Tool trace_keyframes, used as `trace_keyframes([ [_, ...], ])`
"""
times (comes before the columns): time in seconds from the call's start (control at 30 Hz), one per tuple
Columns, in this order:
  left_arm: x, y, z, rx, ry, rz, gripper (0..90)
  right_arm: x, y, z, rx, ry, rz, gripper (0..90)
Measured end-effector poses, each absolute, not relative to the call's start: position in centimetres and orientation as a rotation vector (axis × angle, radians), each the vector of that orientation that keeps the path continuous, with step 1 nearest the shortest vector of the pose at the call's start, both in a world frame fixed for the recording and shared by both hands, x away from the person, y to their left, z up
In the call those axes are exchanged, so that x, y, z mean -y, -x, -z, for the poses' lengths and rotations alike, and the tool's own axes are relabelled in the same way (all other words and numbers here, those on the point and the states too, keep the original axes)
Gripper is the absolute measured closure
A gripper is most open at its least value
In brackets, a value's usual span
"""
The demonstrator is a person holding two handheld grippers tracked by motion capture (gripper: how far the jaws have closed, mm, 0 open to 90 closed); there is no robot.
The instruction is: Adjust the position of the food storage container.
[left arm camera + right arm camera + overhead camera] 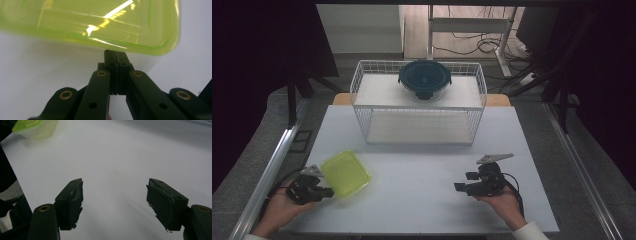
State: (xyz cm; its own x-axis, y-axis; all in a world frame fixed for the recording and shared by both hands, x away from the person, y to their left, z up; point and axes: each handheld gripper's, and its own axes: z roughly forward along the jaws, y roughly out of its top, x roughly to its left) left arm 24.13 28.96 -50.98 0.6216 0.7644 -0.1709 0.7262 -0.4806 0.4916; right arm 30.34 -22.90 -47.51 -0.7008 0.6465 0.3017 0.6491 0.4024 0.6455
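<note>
We are holding the left gripper (328, 192) against the near edge of the yellow-green container (345, 173), and its jaws are pressed flat together, tips meeting the container's rim (140, 50) with nothing visibly pinched between them. The container is sitting on the white table (422, 200), in front of the wire basket (418, 102) and off toward that basket's left corner. We are keeping the right gripper (464, 181) well to the right of the container, low over bare table, its jaws (115, 202) standing wide apart and gripping nothing. Up on the basket's top shelf a dark round lidded bowl (425, 79) is resting, far behind the container.
</note>
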Motion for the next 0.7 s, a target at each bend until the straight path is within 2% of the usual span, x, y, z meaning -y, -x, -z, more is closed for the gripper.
trace_keyframes([
  [0.3, -25.4, -24.7, 51.9, -1.137, -2.321, -0.066, 89.8, 23.1, -30.4, 47.5, 2.624, 1.219, 1.22, 29.2],
  [0.53, -25.7, -24.4, 51.6, -1.141, -2.3, -0.059, 89.8, 23.1, -30.4, 47.5, 2.624, 1.225, 1.216, 29.3],
  [0.7, -27.3, -23.9, 50.4, -1.157, -2.24, -0.063, 89.8, 23.2, -30.4, 47.4, 2.623, 1.227, 1.217, 29.2],
])
